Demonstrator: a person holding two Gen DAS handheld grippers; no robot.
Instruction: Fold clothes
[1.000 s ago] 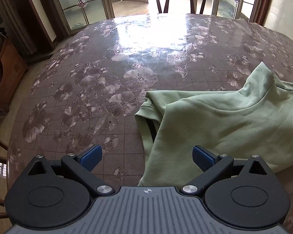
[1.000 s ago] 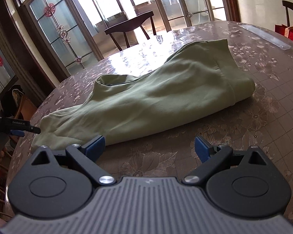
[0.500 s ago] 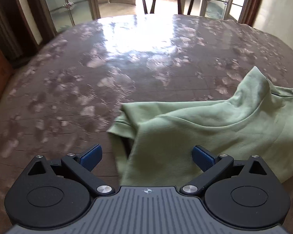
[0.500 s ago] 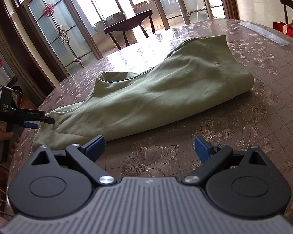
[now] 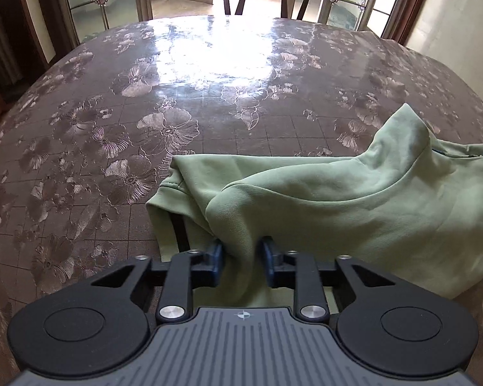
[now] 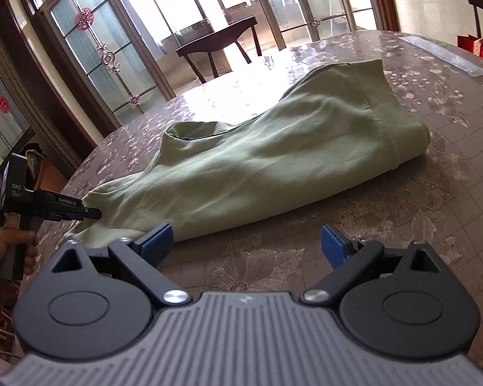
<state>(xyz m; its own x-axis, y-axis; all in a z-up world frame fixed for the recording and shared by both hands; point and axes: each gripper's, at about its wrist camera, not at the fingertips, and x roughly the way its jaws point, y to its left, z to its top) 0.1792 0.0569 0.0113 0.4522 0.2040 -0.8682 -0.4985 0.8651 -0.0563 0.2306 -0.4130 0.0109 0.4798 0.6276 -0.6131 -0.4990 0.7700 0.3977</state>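
Your left gripper (image 5: 241, 259) has its blue fingers (image 5: 216, 254) pinched onto a bunched ridge of the pale green sweatshirt (image 5: 354, 206), right at the garment's end near the surface's near edge on your left. Your right gripper (image 6: 246, 244) hangs with its fingers (image 6: 156, 239) spread wide, nothing between them, over bare patterned surface (image 6: 402, 218) just short of the cloth's near edge.

The sweatshirt sprawls diagonally across the surface, lumpy and loosely doubled, with the ribbed hem end pointing toward the far right edge. It reads as somewhere mid-fold rather than a tidy finished stack, though how far along is hard to judge.

Watch the risks here. You're holding a thick gather, not a clean single edge, so a lift could drag several layers at once and roll the whole body instead of turning one flap. The glossy cover looks slick, so a one-sided pull may slide the garment toward the near edge. With your right fingers holding nothing, the hem end has nothing pinning it.

The left wrist view gives you the pinch itself, the sleeve cuff (image 5: 167, 189) tucked beside it and a peak of fabric standing up. The right wrist view gives what that misses: the full length of the garment, the collar opening (image 6: 190, 132), the hem band (image 6: 393, 119), and your left gripper seen side-on with your hand (image 6: 13, 244) around its handle.
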